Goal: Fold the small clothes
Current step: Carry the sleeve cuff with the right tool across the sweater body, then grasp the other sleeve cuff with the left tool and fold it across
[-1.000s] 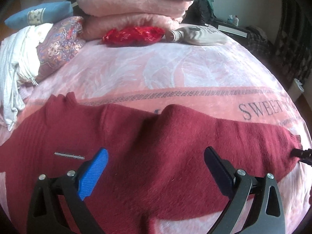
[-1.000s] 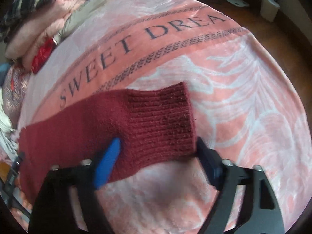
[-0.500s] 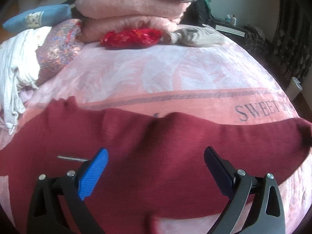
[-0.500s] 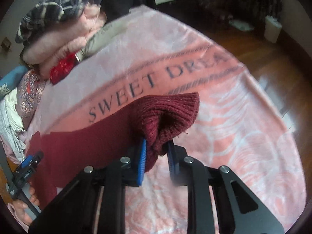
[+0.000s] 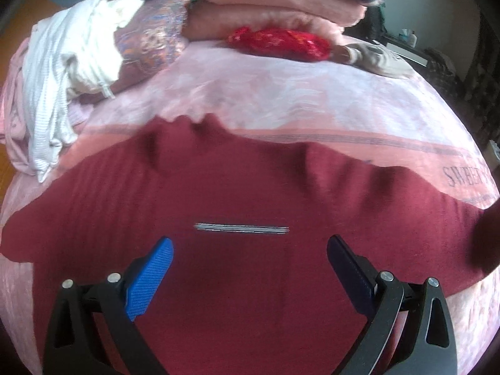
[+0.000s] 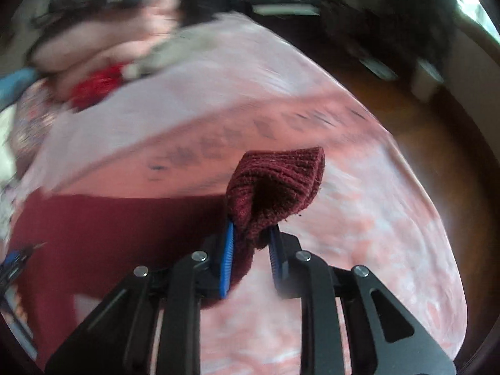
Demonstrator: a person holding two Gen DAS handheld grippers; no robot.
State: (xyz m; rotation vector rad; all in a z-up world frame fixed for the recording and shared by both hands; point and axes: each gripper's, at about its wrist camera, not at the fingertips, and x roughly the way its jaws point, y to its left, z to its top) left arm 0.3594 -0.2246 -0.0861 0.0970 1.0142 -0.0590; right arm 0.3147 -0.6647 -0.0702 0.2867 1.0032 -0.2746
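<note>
Left wrist view: my left gripper (image 5: 250, 251) has its jaws spread wide with nothing between them, above the maroon sweater (image 5: 250, 193) lying flat across the lower frame on the pink blanket (image 5: 281, 93). Right wrist view: my right gripper (image 6: 251, 243) is clamped on the sweater's ribbed cuff (image 6: 275, 184) at frame centre, lifted clear of the blanket.

A bed (image 5: 281, 100) is being covered by a pink blanket lettered in dark print, with folded pink blankets (image 5: 275, 9) being stacked at its head. Dark wooden floor (image 6: 431, 143) is being lit by a bright window (image 6: 478, 9) top right.
</note>
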